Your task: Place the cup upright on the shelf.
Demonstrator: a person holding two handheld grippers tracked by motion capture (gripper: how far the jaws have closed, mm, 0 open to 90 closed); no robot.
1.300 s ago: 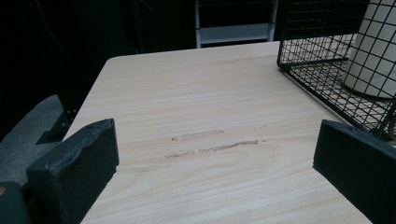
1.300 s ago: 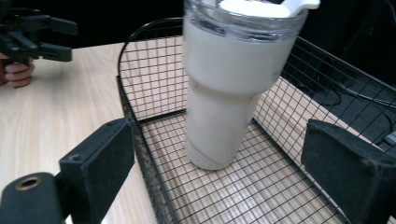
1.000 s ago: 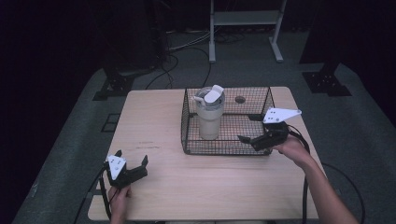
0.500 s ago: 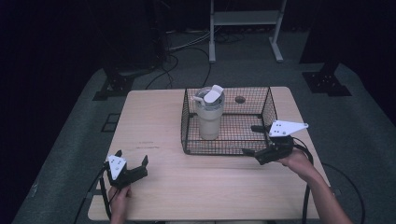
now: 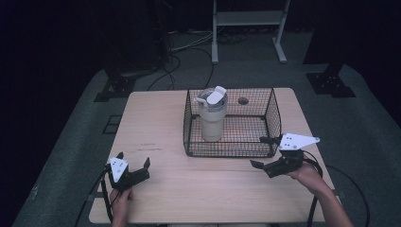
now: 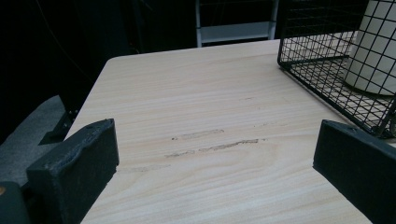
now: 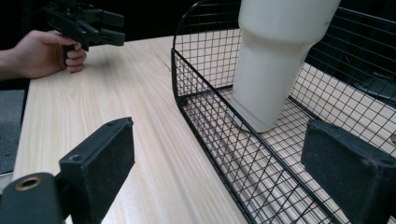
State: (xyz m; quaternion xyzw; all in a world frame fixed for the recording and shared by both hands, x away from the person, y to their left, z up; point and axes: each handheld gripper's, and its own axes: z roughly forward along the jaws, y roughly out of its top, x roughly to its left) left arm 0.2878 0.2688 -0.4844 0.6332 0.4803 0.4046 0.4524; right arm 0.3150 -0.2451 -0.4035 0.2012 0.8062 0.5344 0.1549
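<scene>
High view: cream tumbler (image 5: 212,116) stands upright in the wire basket (image 5: 274,118), left half, lid flap raised. Right tongs (image 5: 266,152) wide, empty, just outside the basket's near right corner. Left tongs (image 5: 134,165) wide, empty, low on the desk (image 5: 156,118), well apart.

Left gripper view: jaws spread over bare desk; basket at upper right.

Right gripper view: jaws spread, astride the basket's near wall; tumbler (image 7: 275,60) beyond. Likely rigid, smooth, slippery and top-heavy; best gripped at the narrower lower body.
</scene>
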